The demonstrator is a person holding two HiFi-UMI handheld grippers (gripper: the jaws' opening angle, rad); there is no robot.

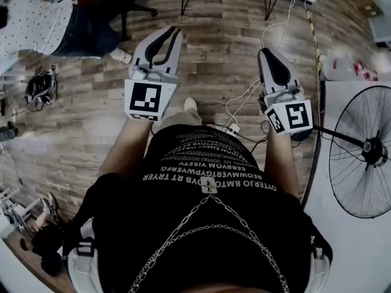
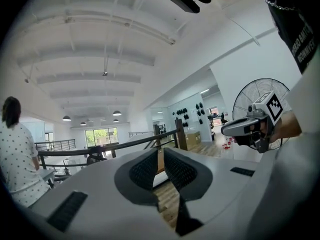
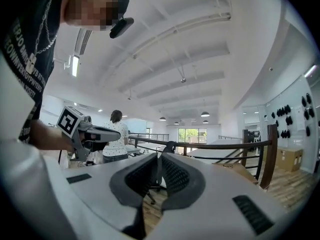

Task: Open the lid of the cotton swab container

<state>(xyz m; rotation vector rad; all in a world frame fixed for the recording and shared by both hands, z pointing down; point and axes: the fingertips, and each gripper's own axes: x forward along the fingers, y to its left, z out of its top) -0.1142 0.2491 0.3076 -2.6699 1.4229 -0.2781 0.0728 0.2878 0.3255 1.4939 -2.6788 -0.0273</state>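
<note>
**Head view.** A person in a black shirt [image 1: 208, 224] looks down at a wood floor [image 1: 220, 35]. Both forearms reach forward. The left gripper [image 1: 173, 32] sits at 11 o'clock and the right gripper [image 1: 266, 54] at 1 o'clock, both pointing toward 12 o'clock over bare floor. A fan [image 1: 366, 151] stands at 3 o'clock. A bystander [image 1: 30, 23] is at 10 o'clock. No cotton swab container appears here.

**Left gripper view.** The jaws are pressed together with nothing between them. They aim level into an open room, across a railing [image 2: 125, 146] toward far windows. The right gripper floats at 3 o'clock, held in the person's hand.

**Right gripper view.** These jaws are also closed and empty, aimed level past the same railing. The left gripper shows at 9 o'clock, with the bystander beyond it.

The container is out of sight in all three views, so its place cannot be told. By the look of it, the task has not begun: finding the container, steadying it and lifting its lid all remain.
</note>
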